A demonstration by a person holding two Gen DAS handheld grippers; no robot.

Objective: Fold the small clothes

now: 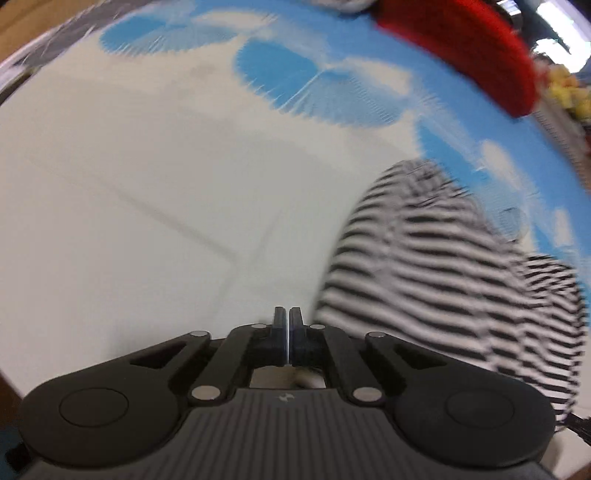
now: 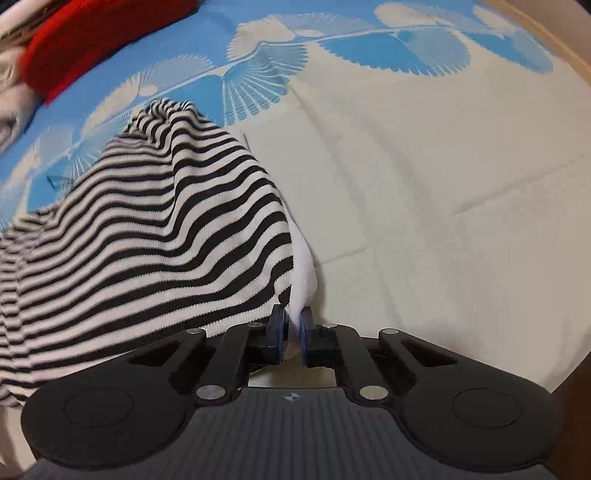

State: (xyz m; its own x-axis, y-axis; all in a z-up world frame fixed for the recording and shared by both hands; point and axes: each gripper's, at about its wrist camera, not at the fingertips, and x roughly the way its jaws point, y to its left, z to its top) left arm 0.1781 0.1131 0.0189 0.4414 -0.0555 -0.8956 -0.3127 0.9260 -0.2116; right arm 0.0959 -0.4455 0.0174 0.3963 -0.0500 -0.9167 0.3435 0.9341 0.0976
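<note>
A black-and-white striped garment (image 2: pixel 166 221) lies bunched on a cream sheet (image 2: pixel 443 166) with blue fan-shaped leaves. My right gripper (image 2: pixel 293 317) is shut on the garment's white edge, and the cloth rises in a ridge from its jaws toward the upper left. In the left wrist view the same striped garment (image 1: pixel 443 266) fills the lower right, blurred. My left gripper (image 1: pixel 287 314) is shut just left of the garment's edge, jaws touching, with no cloth showing between them, above the cream sheet (image 1: pixel 147 184).
A red knitted item (image 2: pixel 99 33) lies at the far side of the sheet, and the left wrist view shows this red item (image 1: pixel 469 48) at its top right. Something yellow (image 1: pixel 569 92) sits beyond it. A wooden edge (image 2: pixel 569 48) borders the sheet on the right.
</note>
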